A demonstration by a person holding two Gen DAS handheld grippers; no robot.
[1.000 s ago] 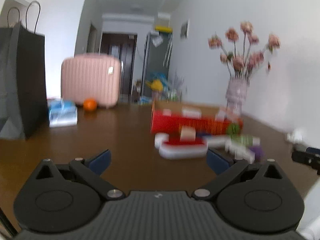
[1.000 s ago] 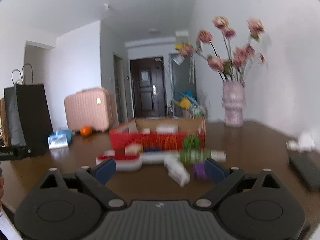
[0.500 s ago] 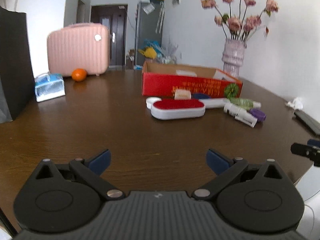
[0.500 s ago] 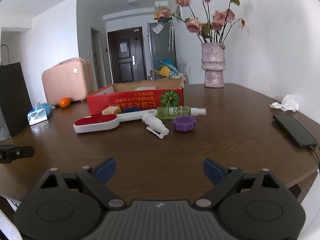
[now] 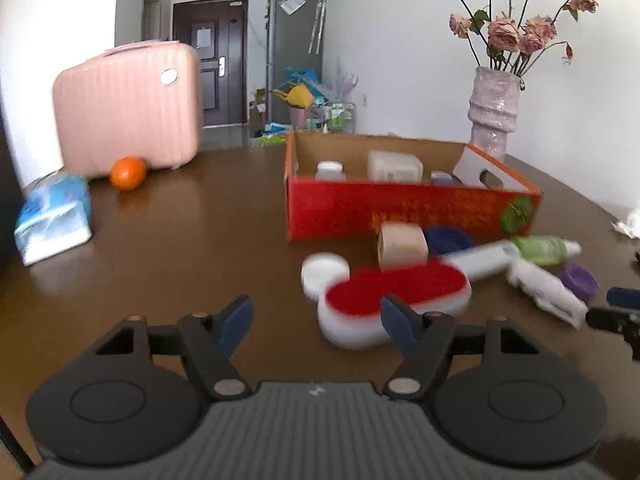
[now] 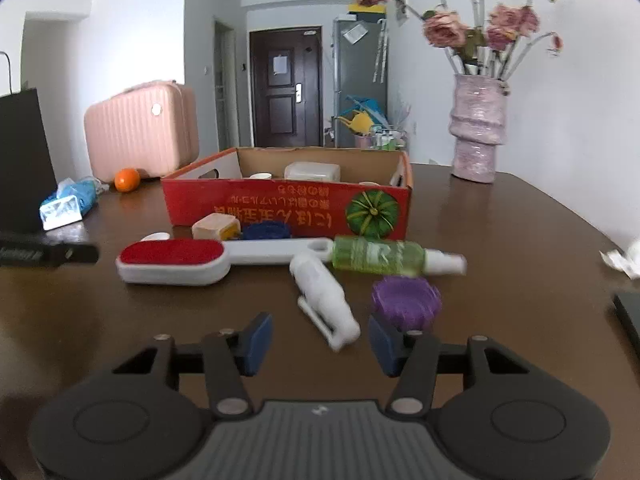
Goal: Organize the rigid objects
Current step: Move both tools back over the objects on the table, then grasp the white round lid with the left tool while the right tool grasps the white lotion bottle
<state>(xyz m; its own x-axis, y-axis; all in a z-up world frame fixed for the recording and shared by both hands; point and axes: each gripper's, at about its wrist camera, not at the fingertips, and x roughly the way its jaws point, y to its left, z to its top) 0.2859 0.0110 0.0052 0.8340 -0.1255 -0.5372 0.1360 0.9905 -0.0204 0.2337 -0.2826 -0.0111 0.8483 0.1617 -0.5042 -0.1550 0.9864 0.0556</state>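
Observation:
A red cardboard box [image 5: 400,208] [image 6: 288,208] stands open on the brown table [image 5: 180,240] with several items inside. In front of it lie a red-and-white lint brush [image 5: 384,296] [image 6: 176,258], a white round lid [image 5: 324,270], a tan block [image 5: 402,242] [image 6: 214,227], a blue lid [image 6: 266,230], a green spray bottle [image 6: 380,256], a white bottle [image 6: 324,294] and a purple lid [image 6: 404,300]. My left gripper [image 5: 316,322] is open just short of the brush. My right gripper [image 6: 320,342] is open, its tips at the white bottle's near end.
A pink suitcase [image 5: 128,108], an orange [image 5: 128,172] and a blue tissue pack [image 5: 52,216] sit at the far left. A black bag [image 6: 22,160] stands at the left edge. A vase of flowers [image 6: 478,136] is at the back right, a phone [image 6: 628,316] at the right edge.
Both grippers have moved forward over the table toward the loose items, which now look much larger and nearer. Both stay open.

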